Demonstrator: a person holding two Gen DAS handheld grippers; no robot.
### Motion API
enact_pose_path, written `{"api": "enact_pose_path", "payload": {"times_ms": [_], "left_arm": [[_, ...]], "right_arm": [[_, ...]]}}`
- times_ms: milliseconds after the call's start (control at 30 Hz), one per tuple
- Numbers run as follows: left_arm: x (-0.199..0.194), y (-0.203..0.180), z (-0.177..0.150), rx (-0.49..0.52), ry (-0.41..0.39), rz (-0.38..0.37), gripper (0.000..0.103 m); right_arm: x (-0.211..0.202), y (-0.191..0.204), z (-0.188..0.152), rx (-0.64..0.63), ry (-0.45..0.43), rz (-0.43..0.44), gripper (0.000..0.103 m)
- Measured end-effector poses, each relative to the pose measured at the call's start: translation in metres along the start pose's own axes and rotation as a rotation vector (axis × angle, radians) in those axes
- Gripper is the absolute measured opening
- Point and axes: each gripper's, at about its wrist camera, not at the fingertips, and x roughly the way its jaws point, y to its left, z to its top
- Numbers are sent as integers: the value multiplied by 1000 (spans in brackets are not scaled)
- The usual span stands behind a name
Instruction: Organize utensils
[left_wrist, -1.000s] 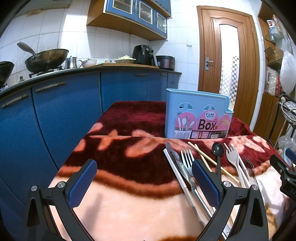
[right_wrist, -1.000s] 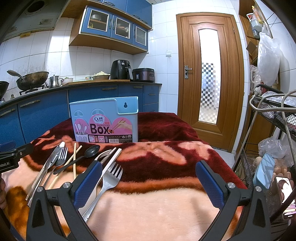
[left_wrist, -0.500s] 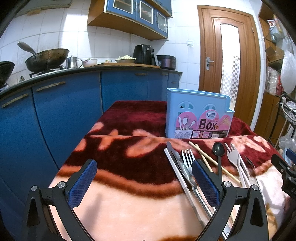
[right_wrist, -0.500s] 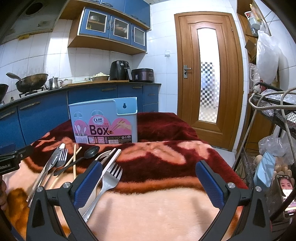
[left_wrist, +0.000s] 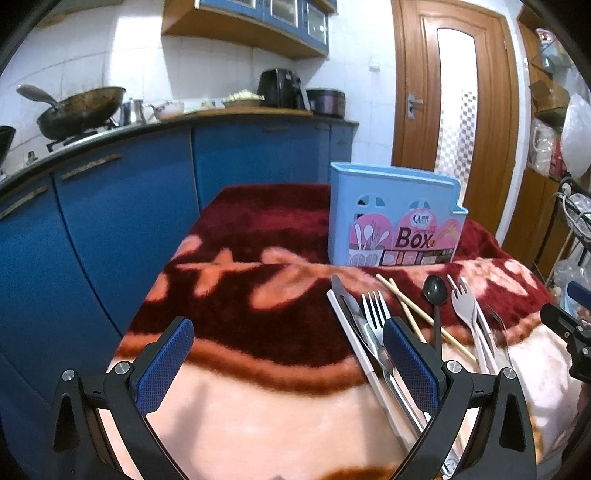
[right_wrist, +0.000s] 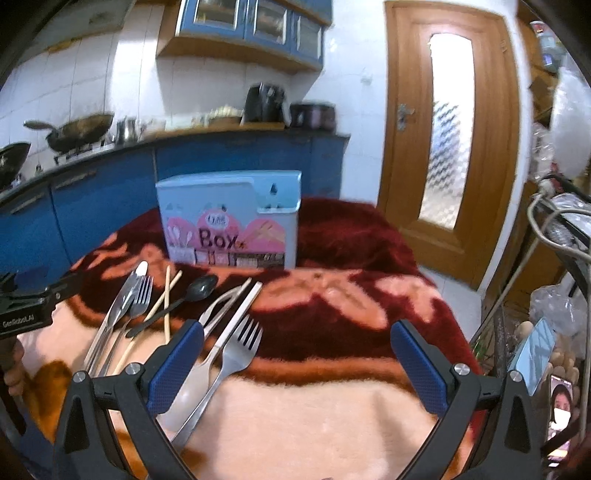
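Observation:
A light blue utensil box (left_wrist: 394, 218) labelled "Box" stands upright on the red and peach blanket (left_wrist: 258, 314); it also shows in the right wrist view (right_wrist: 231, 221). In front of it lie a knife (left_wrist: 354, 314), a silver fork (left_wrist: 375, 312), wooden chopsticks (left_wrist: 410, 306), a black spoon (left_wrist: 435, 291) and more forks (left_wrist: 467, 306). My left gripper (left_wrist: 288, 354) is open and empty, left of the utensils. My right gripper (right_wrist: 295, 354) is open and empty, with a fork (right_wrist: 242, 343) by its left finger.
Blue kitchen cabinets (left_wrist: 129, 206) with a wok (left_wrist: 81, 107) run along the left and back. A wooden door (right_wrist: 447, 122) is at the back right. A wire rack (right_wrist: 554, 229) with bags and a phone (right_wrist: 559, 402) stands right of the table.
Both grippers have tilted down and moved closer to the table. The right gripper has also shifted, so the box and utensils sit nearer its centre. Nothing was gripped.

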Motion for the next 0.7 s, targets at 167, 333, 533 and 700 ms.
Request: {"api": "enact_pose_path", "payload": {"times_ms": [167,333,533,700], "left_arm": [[16,2,11,15,146,-22,102],[36,-1,14,19,321,-61,86],[47,-14,11,45,456,-137,81],[54,-18,10,52,506,-119,80]], "right_arm": [[19,1,9,12,186,64,86],[38,5,15,43,355,148,73],[56,11,18,58,476,174,60],[68,9,18,87,550,201,49]]}}
